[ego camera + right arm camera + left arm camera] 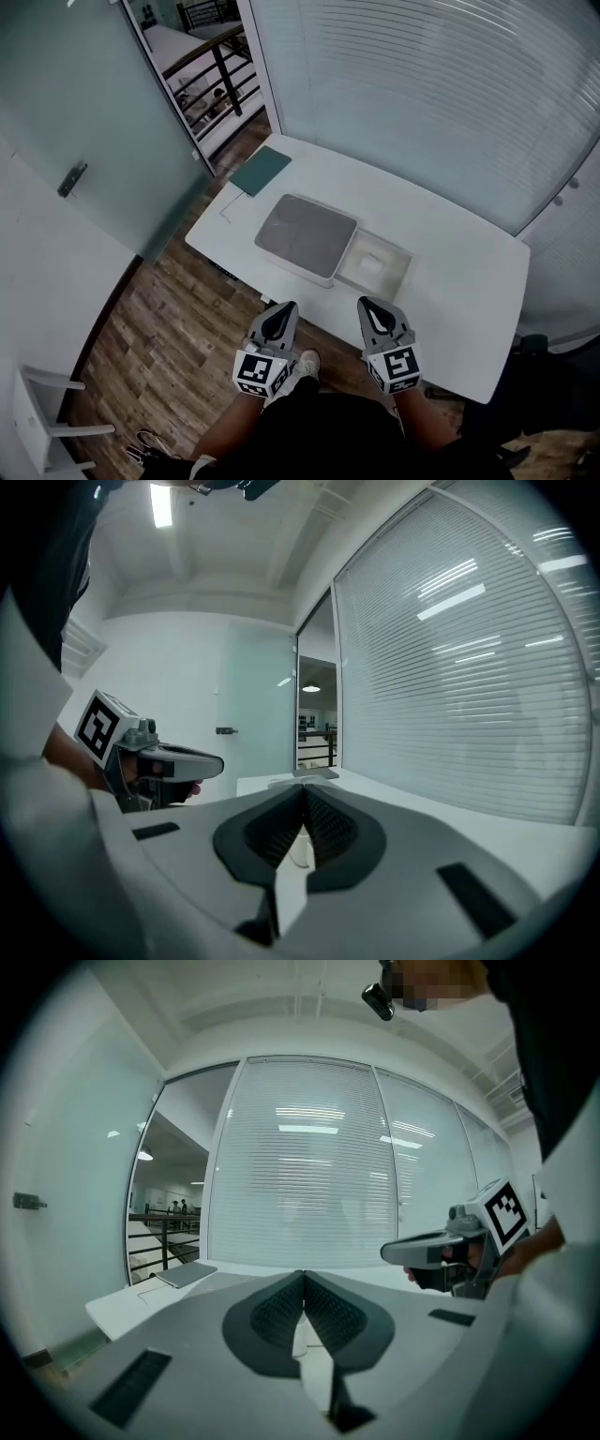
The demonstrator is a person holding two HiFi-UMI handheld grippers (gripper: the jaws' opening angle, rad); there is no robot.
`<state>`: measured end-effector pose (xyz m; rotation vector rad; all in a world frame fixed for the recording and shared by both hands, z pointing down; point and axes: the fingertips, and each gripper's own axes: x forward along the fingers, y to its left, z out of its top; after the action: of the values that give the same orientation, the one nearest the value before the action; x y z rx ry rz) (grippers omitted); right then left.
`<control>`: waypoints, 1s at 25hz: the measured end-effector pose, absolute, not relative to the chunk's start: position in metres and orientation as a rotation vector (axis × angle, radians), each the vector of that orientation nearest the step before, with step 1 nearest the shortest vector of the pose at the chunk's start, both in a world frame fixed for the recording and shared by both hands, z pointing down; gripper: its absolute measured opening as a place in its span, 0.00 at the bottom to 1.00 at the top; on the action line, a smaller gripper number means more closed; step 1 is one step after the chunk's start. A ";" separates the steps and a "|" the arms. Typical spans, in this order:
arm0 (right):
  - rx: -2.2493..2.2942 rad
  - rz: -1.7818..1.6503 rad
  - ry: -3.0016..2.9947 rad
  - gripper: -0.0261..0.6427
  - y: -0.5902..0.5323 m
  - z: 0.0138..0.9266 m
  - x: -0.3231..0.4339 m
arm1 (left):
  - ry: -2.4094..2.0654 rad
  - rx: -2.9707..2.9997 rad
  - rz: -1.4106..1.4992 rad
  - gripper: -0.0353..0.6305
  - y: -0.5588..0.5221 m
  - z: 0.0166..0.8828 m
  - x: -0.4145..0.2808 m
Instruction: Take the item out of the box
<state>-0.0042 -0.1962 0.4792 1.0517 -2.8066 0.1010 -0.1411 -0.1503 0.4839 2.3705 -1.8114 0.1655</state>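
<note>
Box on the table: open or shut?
Open: its grey lid lies off to the left, exposing the box interior with a white item inside.

Before you, the table [459, 281] shows a smooth, matt white top; it stands on a floor [159, 319] of brown wood planks with visible grain. The box [314, 274] looks like smooth white plastic, and its lid [306, 232] is a dull, faintly mottled grey. Your left gripper [279, 319] and right gripper [375, 315] have matt grey plastic shells; their pads [277, 1316] are dark and finely ribbed. The marker cubes [261, 372] carry flat black-and-white print. The wall [422, 84] is frosted glass with fine horizontal slats.
</note>
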 end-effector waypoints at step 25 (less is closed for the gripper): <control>1.067 0.142 -2.366 0.48 -0.296 0.545 -0.012 | -1.364 2.634 0.095 0.07 -0.274 0.490 -0.168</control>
<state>-0.0123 -0.2957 0.5446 1.0672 -2.3661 0.1417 -0.1676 -0.2745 0.4896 2.6340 -1.3635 0.0951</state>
